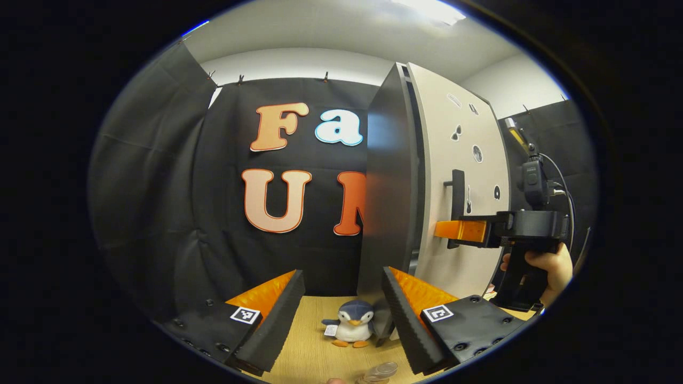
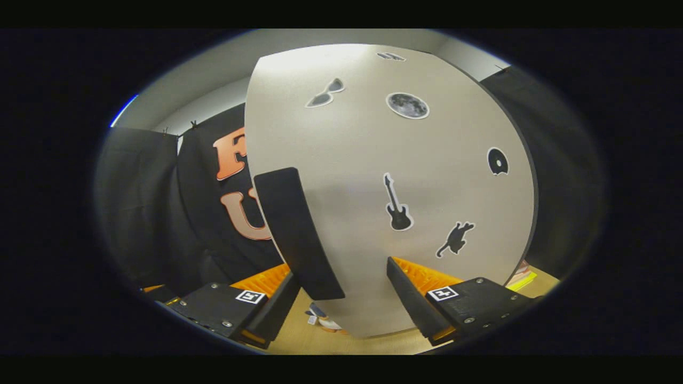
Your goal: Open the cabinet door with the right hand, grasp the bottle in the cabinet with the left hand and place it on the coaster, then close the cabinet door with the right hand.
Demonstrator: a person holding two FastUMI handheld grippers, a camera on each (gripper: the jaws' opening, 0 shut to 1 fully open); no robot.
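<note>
Facing the right gripper (image 2: 341, 298), the door handle (image 2: 296, 234) stands between its spread fingers (image 2: 413, 298).

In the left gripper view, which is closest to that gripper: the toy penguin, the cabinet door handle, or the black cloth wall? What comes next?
1. Grey-and-white plush penguin, on the wooden table just ahead of the left gripper.
2. Black bar handle on the pale cabinet door, up right.
3. Black cloth wall, far behind.

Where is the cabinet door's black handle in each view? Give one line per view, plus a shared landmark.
Left gripper view: the handle stands right of centre on the pale cabinet door, with the right gripper reaching it.
Right gripper view: the handle runs left of centre, down toward the gap between the fingers.
Shared landmark: the guitar sticker, right of the handle.
</note>
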